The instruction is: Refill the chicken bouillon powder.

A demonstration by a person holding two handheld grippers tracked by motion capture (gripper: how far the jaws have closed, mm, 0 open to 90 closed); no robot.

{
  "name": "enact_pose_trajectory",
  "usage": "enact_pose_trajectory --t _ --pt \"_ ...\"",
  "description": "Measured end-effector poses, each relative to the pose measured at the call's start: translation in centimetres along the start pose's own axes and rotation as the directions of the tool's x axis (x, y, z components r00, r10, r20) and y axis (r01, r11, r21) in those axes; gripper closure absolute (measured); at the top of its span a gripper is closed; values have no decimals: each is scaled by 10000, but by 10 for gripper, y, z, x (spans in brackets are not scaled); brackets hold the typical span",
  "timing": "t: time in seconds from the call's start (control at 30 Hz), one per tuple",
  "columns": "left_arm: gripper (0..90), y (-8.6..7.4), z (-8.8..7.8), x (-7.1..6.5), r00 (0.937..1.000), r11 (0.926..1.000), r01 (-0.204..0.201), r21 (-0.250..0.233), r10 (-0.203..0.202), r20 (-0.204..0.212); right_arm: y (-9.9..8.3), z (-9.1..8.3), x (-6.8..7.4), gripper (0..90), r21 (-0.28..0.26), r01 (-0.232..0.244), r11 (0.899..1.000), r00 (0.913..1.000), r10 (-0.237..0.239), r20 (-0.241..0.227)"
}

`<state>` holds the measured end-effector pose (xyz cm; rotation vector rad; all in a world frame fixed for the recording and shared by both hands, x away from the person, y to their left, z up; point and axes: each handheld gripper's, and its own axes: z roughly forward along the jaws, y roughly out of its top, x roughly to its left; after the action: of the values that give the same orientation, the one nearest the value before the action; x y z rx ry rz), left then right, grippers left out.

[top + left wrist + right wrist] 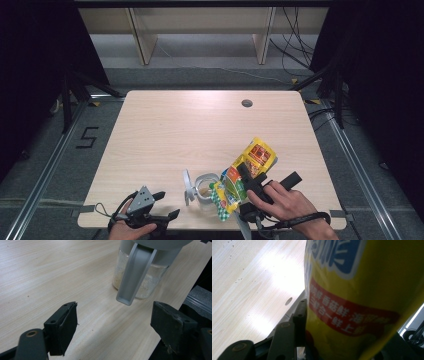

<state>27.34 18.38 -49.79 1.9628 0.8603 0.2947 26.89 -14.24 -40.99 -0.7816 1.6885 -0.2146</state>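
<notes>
A yellow seasoning pouch (245,175) was held clamped between the jaws of the right gripper (248,181), near the front right part of the light wooden table (165,135). In the high view the pouch was seen tilted, its upper end with an orange picture pointing away from the person and its lower end, patterned green and white, lowered over the open mouth of a clear jar (205,192). The jar was placed close to the front edge of the table, just left of the pouch, and its grey lid (188,186) was seen flipped up at its left side. In the right gripper view the pouch (362,297) was shown pressed against the left jaw, with a red band of white characters and a blue patch above it.

The left gripper (167,205) was held at the front left of the table, well apart from the jar, its jaws spread wide with nothing between them. In the left gripper view the jar (140,280) was seen beyond the jaws, partly filled with pale granules, a grey lid flap (133,275) hanging down in front of its wall. A round cable hole (246,103) was set in the far part of the tabletop.
</notes>
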Motion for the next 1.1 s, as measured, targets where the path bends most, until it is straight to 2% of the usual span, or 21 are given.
enact_pose_trajectory --t 0.07,0.1,0.3,0.33,0.47,0.5,0.53,0.63,0.67,0.7,0.73,0.8,0.83,0.87,0.93,0.97,1.0,1.03,1.07,1.1 --pt "208 1 1 0 9999 9999 106 -92 -106 -6 0 0 0 566 15 -18 10000 10000 18 18" --pt "208 1 0 0 10000 10000 73 25 -73 17 0 0 0 567 32 16 10000 9999 -17 136" --pt "208 0 1 0 10000 10000 32 -3 -32 -3 -2 -1 1 566 74 -10 10000 9999 9 163" --pt "208 0 0 0 10000 10000 2 20 -2 -3 -2 -1 0 567 47 -21 10000 10000 21 12" --pt "208 1 1 0 10000 10000 -53 -46 53 13 -2 -2 0 566 48 76 10000 10000 -76 19" --pt "208 0 0 -1 9999 9999 -106 89 106 -112 -2 -2 0 567 80 10 10000 10000 -10 36" --pt "208 0 0 0 9998 9996 -210 190 211 -68 -2 -2 0 566 73 30 10000 10000 -30 21" --pt "208 1 1 -1 10000 10000 33 -78 -33 -22 -2 -2 -1 567 40 82 10000 10000 -82 51" --pt "208 0 1 -1 10000 10000 -57 -7 57 -42 -2 -2 -1 566 68 96 9999 9998 -97 157" --pt "208 0 0 0 9998 9997 -182 153 183 -86 -3 -3 -2 566 43 97 9999 9999 -97 70" --pt "208 0 0 0 9998 9998 -158 99 159 -70 -3 -3 -3 567 59 81 9999 9999 -81 80" --pt "208 1 1 -2 10000 9999 93 -121 -93 -7 -2 -3 -2 566 128 88 9999 9998 -91 191" --pt "208 1 1 -1 10000 10000 -56 -30 56 -39 -1 -2 -1 566 121 150 9998 9997 -152 176" --pt "208 0 1 -2 10000 10000 -38 47 38 -41 0 -2 1 567 98 124 9999 9998 -126 178" --pt "207 1 1 0 9998 9999 -171 -13 171 -36 -1 -2 0 567 85 133 9999 9999 -134 32" --pt "207 1 1 0 9998 9997 -223 -47 223 -15 -2 -3 -3 567 247 578 9980 9983 -578 3" --pt "207 2 1 -1 9999 9999 -126 -102 126 14 -2 -3 -3 567 287 561 9980 9983 -566 144" --pt "207 1 1 0 9997 9997 -245 -38 245 11 -4 -2 -7 567 63 1016 9948 9948 -1016 47" --pt "207 1 1 0 9998 9998 -220 25 220 6 -3 -2 -7 567 96 1078 9941 9942 -1078 16" --pt "207 1 1 0 9997 9997 -251 11 251 -51 -3 -2 -7 567 78 1236 9923 9921 -1237 203"
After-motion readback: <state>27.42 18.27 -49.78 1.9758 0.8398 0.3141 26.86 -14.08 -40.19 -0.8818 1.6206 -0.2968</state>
